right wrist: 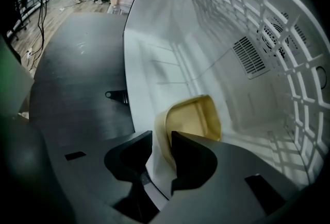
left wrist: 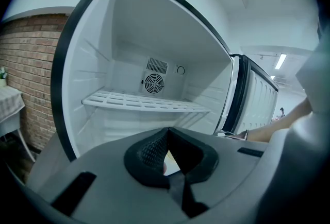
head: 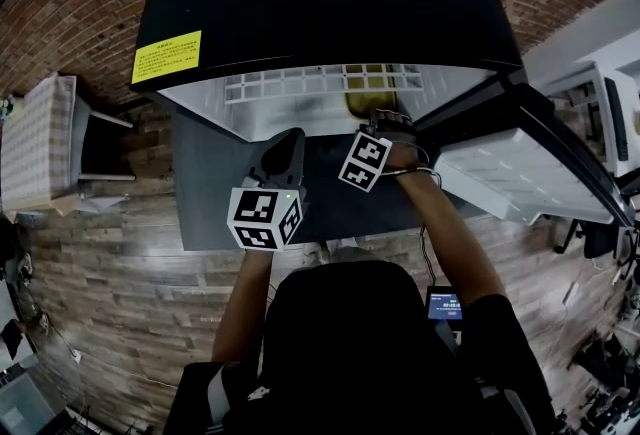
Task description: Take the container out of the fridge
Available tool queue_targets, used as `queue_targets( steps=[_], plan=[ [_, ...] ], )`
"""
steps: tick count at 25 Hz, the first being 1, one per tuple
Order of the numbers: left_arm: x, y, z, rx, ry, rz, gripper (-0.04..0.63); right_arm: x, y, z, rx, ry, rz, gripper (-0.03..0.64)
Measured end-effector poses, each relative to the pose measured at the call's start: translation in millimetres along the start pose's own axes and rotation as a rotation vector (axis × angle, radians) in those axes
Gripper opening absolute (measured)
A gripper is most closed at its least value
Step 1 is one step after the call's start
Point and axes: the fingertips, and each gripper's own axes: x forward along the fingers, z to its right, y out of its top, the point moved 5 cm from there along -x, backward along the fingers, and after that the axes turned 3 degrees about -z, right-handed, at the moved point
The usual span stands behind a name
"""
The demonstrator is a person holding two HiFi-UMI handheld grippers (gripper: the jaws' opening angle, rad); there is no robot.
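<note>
Your right gripper (right wrist: 161, 135) has its jaws apart astride the near wall of the container (right wrist: 193, 115), a pale yellow, thin-walled plastic tub with rounded corners on the smooth white floor of the fridge (right wrist: 170, 63). If you pull back before they clamp, or pinch only the lip, that slick wall may flex and slip free. Your left gripper (left wrist: 167, 131), jaws together on nothing, waits outside, and farther in the white lattice shelf (right wrist: 268, 17) overhead could snag the rim on a steep lift.
</note>
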Motion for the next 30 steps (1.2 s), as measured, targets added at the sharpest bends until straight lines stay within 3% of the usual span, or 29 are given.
queue_targets(
  steps=[8,17,30],
  plan=[
    [-1.2,1.8,-3.2,-0.002,0.008,0.005,0.012,1.6,0.4,3.8,-0.067,-0.036,-0.01,0.087],
    [-2.6,3.1,-7.0,-0.007,0.009,0.009,0.012,-0.1,0.4,1.5,-0.109,-0.025,-0.023,0.074],
    [-19.2,5.4,-4.3,0.009,-0.006,0.017,0.012,-25.5,7.6,-6.9,-0.087,0.0,0.006,0.057]
  ],
)
